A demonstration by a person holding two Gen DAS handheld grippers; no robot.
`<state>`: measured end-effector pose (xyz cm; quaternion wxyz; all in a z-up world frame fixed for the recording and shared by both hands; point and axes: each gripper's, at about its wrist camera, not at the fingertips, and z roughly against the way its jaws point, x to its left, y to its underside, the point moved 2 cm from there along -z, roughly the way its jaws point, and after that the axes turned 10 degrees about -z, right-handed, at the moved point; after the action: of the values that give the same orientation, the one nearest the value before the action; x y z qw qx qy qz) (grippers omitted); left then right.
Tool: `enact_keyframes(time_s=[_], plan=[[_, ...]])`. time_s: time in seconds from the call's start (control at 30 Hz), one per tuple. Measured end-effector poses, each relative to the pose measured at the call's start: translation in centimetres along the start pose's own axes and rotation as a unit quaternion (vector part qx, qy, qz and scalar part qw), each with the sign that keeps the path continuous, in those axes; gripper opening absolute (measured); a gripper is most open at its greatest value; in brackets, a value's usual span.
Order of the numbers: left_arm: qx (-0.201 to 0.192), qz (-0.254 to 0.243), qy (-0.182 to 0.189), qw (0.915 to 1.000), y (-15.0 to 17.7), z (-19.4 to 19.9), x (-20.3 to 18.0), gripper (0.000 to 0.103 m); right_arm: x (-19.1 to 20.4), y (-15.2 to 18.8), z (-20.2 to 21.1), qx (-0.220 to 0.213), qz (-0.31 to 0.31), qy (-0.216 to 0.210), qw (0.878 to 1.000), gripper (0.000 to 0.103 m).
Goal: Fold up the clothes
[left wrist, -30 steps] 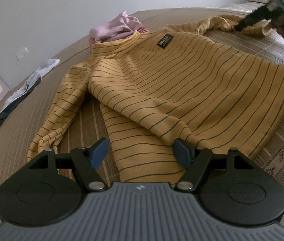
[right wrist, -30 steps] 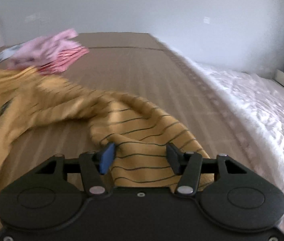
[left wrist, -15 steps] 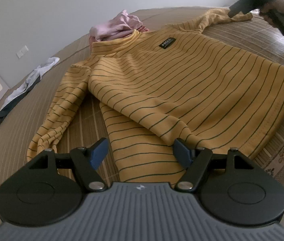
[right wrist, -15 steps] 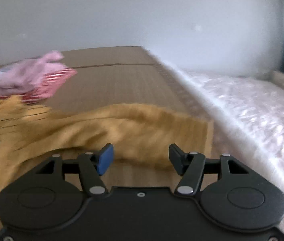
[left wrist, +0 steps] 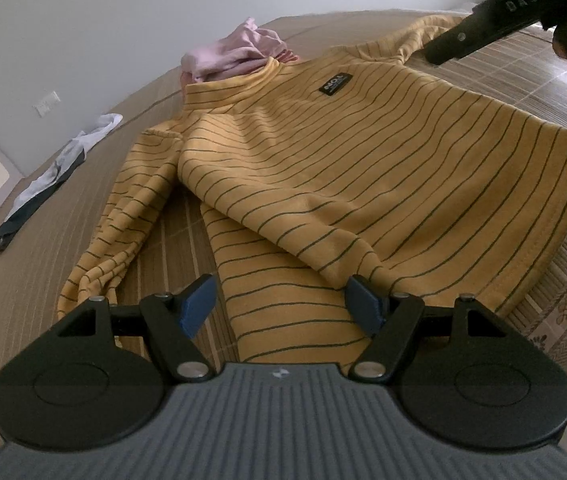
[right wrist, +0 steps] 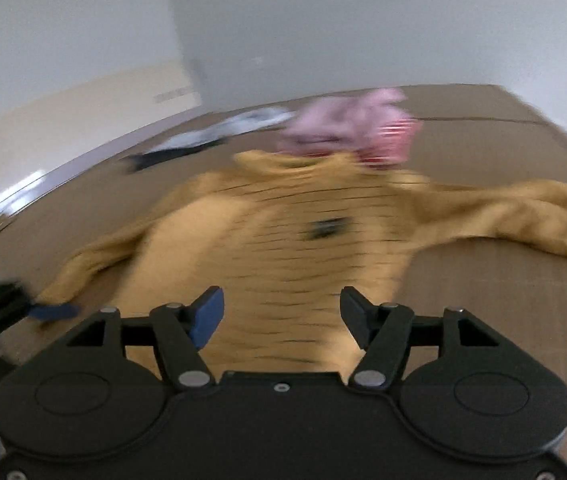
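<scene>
You have let go of the far sleeve, which now lies stretched out on the mat. Your right gripper, fingers spread and empty, has swung round to face the yellow striped shirt head-on.

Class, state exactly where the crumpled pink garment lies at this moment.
In the left wrist view the pink garment lies upper centre on the woven mat, bunched right behind the collar of the yellow striped sweater, toward the far wall.
</scene>
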<state>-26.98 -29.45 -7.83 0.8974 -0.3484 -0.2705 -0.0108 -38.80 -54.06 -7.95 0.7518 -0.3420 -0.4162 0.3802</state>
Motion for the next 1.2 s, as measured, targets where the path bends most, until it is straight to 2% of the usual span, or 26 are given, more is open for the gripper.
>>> enact_keyframes(time_s=[0.1,0.17,0.2,0.37,0.53,0.77,0.87,0.93,1.07,1.2], plan=[[0.0,0.0,0.001,1.0,0.2,0.3,0.0,0.076,0.8,0.7,-0.5,0.021,0.027,-0.006,0.999,0.063],[-0.001,0.002,0.003,1.0,0.4,0.4,0.2,0.076,1.1,1.3,-0.8,0.035,0.043,-0.003,0.998,0.054],[-0.001,0.004,0.005,1.0,0.5,0.4,0.3,0.076,1.2,1.5,-0.9,0.041,0.052,-0.002,0.998,0.046],[0.008,0.017,0.025,0.9995,0.0,0.8,1.0,0.076,1.8,2.9,-1.5,0.075,0.092,0.005,0.993,0.045],[-0.003,-0.002,0.021,0.9998,-1.7,0.7,0.6,0.076,2.5,4.2,-2.2,0.108,0.133,0.013,0.985,0.045],[-0.021,-0.029,0.013,0.9993,-4.3,0.5,0.0,0.078,-4.6,-0.3,-1.5,0.063,0.06,0.123,0.989,0.05],[0.007,-0.037,0.029,0.9988,-3.8,-1.5,-1.0,0.078,-7.8,-2.4,-1.2,0.041,0.025,0.173,0.984,0.055],[0.0,-0.032,0.028,0.9991,-3.4,-1.6,-1.1,0.078,-10.0,-3.8,-1.0,0.026,0.001,0.205,0.978,0.067],[-0.004,-0.006,0.037,0.9993,-2.7,-1.9,-0.6,0.078,-14.3,-6.5,-0.5,-0.004,-0.046,0.269,0.962,0.072],[-0.006,0.008,0.043,0.999,-2.3,-2.0,-0.4,0.079,-18.6,-9.2,0.1,-0.034,-0.093,0.332,0.938,0.076]])
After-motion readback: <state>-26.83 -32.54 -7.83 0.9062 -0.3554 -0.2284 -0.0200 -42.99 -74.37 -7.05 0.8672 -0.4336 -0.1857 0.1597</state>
